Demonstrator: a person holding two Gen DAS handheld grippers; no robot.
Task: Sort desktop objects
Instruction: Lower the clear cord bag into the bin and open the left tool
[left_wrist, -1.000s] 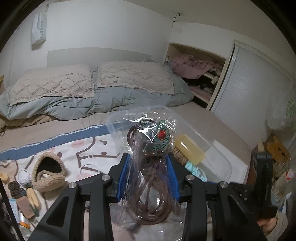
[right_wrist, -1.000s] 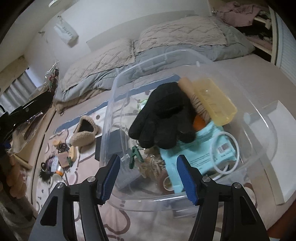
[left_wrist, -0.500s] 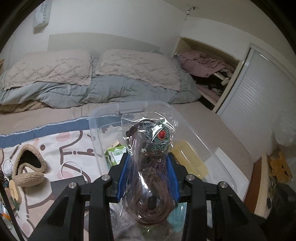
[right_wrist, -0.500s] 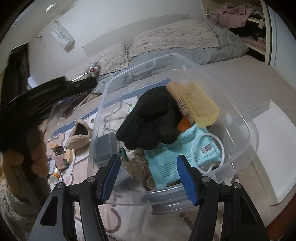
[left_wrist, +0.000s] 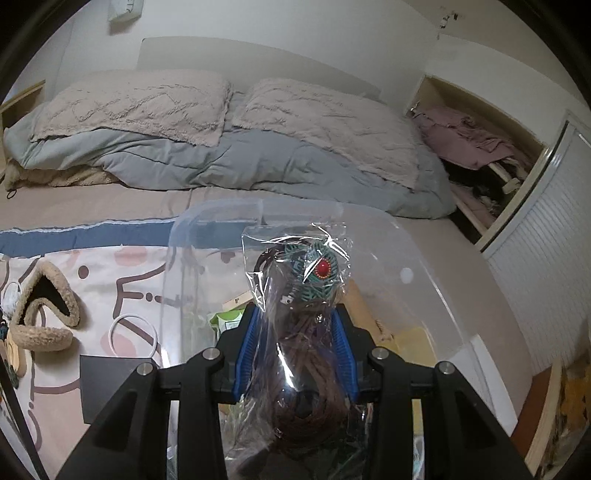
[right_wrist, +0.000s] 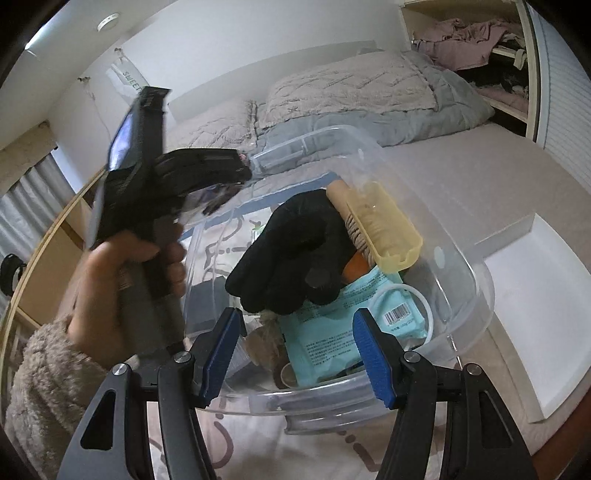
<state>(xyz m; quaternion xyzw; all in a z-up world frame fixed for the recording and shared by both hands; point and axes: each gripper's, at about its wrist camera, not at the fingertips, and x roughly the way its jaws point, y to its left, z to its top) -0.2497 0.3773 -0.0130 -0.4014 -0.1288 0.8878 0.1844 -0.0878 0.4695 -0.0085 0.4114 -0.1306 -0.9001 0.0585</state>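
- The left gripper (left_wrist: 297, 343) pinches a clear packet of brown cord with a red-stoned pendant (left_wrist: 295, 310), held above the clear plastic bin (left_wrist: 424, 266) on the bed (left_wrist: 110, 206).
- The right gripper (right_wrist: 295, 350) is spread and holds nothing, at the bin's near rim.
- Inside the bin lie a black glove (right_wrist: 291, 254), a yellow brush (right_wrist: 384, 229) and a teal pouch (right_wrist: 340, 328).
- A fuzzy slipper (left_wrist: 40, 310) and a white ring (left_wrist: 133, 334) lie on the patterned blanket (left_wrist: 122, 273) beside the bin.

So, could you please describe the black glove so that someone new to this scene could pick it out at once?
Start at the clear plastic bin on the patterned bedspread, just ahead of the right gripper. The black glove lies on top of the pile inside, over a teal packet and beside a yellow-backed brush. It is the only black, soft, fingered thing in the bin.
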